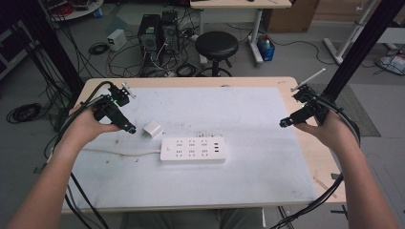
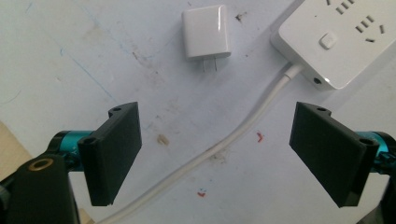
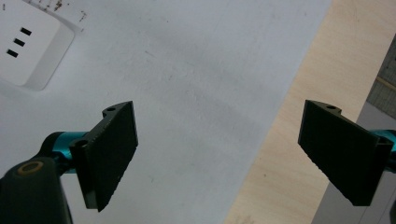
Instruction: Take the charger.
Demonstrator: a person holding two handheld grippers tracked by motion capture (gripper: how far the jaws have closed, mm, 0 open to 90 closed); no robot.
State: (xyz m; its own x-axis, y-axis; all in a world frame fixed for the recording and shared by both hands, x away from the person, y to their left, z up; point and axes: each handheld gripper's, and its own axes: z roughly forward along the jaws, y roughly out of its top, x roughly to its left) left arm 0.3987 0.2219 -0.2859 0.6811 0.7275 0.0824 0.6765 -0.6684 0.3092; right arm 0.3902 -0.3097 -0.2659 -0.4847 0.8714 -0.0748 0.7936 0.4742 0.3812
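From the high view, your landmark is the power strip (image 1: pixel 193 150), lying flat near the middle of the white mat on the table (image 1: pixel 258 82). The charger (image 1: pixel 152 129) sits just beyond the strip's left end, apart from it, and your left gripper (image 1: pixel 130 129) hangs just beside the charger on the side away from the strip. Your right gripper (image 1: pixel 283 123) is well off to the strip's right, near the mat's edge. Neither holds anything.

In the left gripper view, the jaws of the left gripper (image 2: pixel 233 154) stand wide and released, with bare mat and the strip's cord (image 2: pixel 243 128) between them. The charger (image 2: pixel 206 31) lies ahead, flat on a broad face, its two metal prongs pointing back toward you; the power strip (image 2: pixel 348 39) is beside it, not touching. The charger is a small, glossy white plastic block with rounded corners: judge it light, rigid and rather slick. Take it across its two flat side faces, well clear of the prongs, and squeeze firmly, since smooth plastic may slip or twist. The cord is soft and round and could drag if snagged.

In the right gripper view, the jaws of the right gripper (image 3: pixel 217 156) are likewise spread and empty, over matte white mat and the pale wooden table (image 3: pixel 299 93) edge. A corner of the power strip (image 3: pixel 28 46) shows three slots; it looks hard, smooth and heavier than the charger.
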